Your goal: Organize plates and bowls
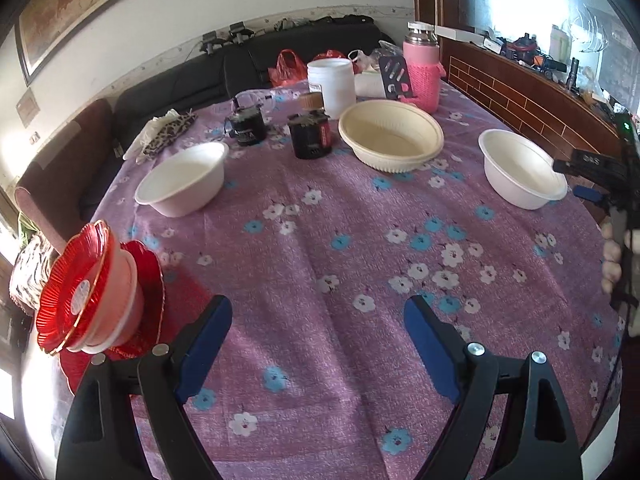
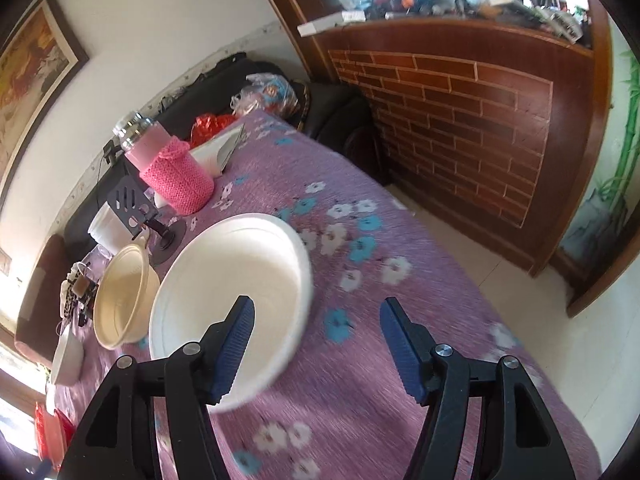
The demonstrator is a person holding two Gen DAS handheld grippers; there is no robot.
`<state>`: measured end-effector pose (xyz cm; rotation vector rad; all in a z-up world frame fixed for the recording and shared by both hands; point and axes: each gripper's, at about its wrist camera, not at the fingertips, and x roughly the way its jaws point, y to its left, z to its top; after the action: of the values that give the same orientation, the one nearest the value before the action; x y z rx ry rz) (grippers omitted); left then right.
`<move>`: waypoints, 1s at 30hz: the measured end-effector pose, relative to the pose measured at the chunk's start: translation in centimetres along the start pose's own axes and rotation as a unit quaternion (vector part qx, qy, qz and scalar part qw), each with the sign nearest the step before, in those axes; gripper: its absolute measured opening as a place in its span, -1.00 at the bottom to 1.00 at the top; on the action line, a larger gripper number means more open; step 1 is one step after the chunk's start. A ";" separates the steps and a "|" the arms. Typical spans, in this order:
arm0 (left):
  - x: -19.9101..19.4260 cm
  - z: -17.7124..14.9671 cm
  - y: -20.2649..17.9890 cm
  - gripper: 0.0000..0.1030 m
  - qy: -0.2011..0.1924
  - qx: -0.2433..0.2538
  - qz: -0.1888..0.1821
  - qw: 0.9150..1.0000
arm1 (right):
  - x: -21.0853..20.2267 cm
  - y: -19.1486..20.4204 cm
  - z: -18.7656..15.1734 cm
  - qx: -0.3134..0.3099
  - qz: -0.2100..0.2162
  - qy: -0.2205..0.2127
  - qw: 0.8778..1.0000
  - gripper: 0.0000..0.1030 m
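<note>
Looking along your left gripper (image 1: 318, 344), you have its jaws spread wide with nothing between them, poised over bare cloth near the front edge of the table (image 1: 320, 240). At the front-left corner sits a stack: a red fluted plate (image 1: 72, 288) tipped over a pale bowl, on another red plate (image 1: 148, 264). A white bowl (image 1: 184, 178) stands toward the left edge, a larger cream bowl (image 1: 392, 136) toward the far middle, and a second white bowl (image 1: 520, 168) near the right edge, with your right gripper just beside its rim. Dark jars, a white tub and a pink flask crowd the far edge; keep clear of them.

Turning to the right wrist view, your right gripper (image 2: 318, 344) is also spread wide and holds nothing. The same right-edge white bowl (image 2: 232, 300) fills the lower left; your left finger (image 2: 236, 344) sits over its interior, the other finger over cloth outside the rim. Whether the pad touches the wall is unclear, and the picture is smeared.

Expect this bowl to be very light, thin-walled and somewhat flexible, probably disposable. Pinch the rim wall between the pads, one inside, one outside, and close gently: squeeze hard and it will likely buckle or skate across the cloth. The red plates look glassy and brittle, so set anything onto that stack softly.
</note>
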<state>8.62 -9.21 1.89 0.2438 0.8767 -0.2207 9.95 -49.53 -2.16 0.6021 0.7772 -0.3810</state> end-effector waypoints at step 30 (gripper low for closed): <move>3.3 -1.1 2.7 0.69 0.039 -0.101 -0.105 0.989 | 1.3 9.3 -8.8 -0.091 0.147 0.187 0.967 -0.85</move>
<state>10.64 -6.60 -1.02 -0.0304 0.9949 -0.3167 10.96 -36.97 -4.67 0.6125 1.0544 0.0818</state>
